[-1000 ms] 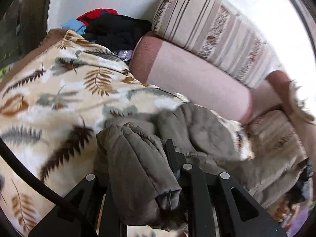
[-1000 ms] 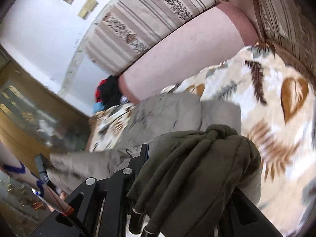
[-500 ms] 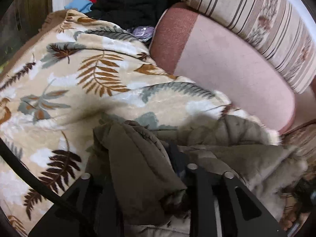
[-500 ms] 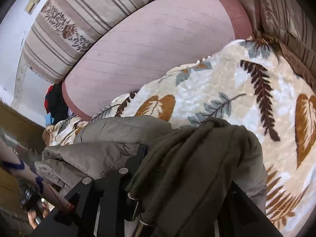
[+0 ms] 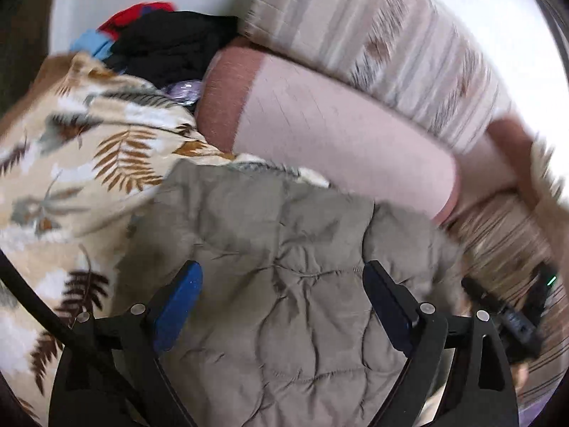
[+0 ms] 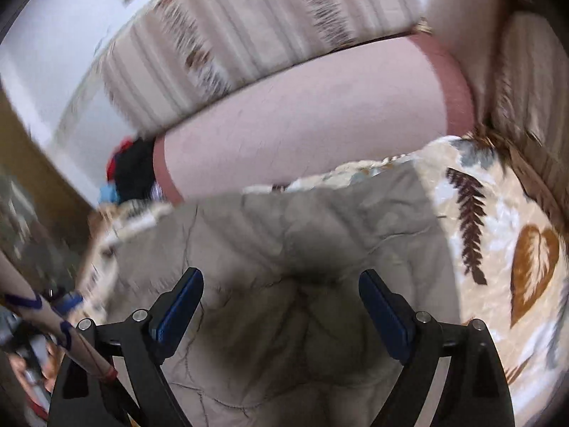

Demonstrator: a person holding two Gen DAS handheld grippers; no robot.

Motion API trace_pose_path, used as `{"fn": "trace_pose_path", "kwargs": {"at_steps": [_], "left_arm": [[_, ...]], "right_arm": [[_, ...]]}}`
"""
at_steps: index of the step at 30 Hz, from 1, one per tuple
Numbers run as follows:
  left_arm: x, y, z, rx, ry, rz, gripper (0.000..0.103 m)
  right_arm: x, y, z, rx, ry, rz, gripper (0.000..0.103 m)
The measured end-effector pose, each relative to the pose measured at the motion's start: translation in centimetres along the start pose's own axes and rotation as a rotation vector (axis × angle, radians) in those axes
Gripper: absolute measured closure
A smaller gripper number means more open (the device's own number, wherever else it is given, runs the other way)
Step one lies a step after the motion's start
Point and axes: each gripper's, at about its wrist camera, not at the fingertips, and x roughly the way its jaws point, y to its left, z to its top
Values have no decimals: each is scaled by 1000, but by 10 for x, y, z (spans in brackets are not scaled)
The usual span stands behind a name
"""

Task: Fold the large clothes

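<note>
You're hovering both grippers, left [image 5: 281, 306] and right [image 6: 281, 306], over the jacket [image 5: 284, 267] that's lying flat on the leafy blanket [image 5: 89, 163] by the bolster [image 5: 338, 135], fingers [image 5: 177, 306] spreading wide, pinching nothing.

My right gripper [image 6: 281, 291]: jaws opening wide, blue pads clear of the cloth, nothing gripped. Beneath them: grey-green quilted jacket [image 6: 302, 249], lying flat on a leaf-print blanket [image 6: 498, 235]. Behind: pink bolster [image 6: 313, 114], striped cushion [image 6: 249, 28]. Far left: pile of clothes [image 6: 131, 167].
</note>
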Motion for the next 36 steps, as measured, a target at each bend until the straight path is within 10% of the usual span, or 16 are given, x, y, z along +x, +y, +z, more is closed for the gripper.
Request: {"fn": "trace_pose_path", "kwargs": {"at_steps": [7,20,26,36], "left_arm": [[96,-42,19,162,74,224,12],[135,-10,25,25,116,124,8],[76,14,24,-68,101,52,8],[-31,35,-60,22,-16,286,8]], "right_arm": [[75,39,11,-196,59,-143,11],[148,-14,22,-53,141,-106,4],[91,-16,22,-19,76,-100,5],[-30,-50,-61,38,25,-111,5]]}}
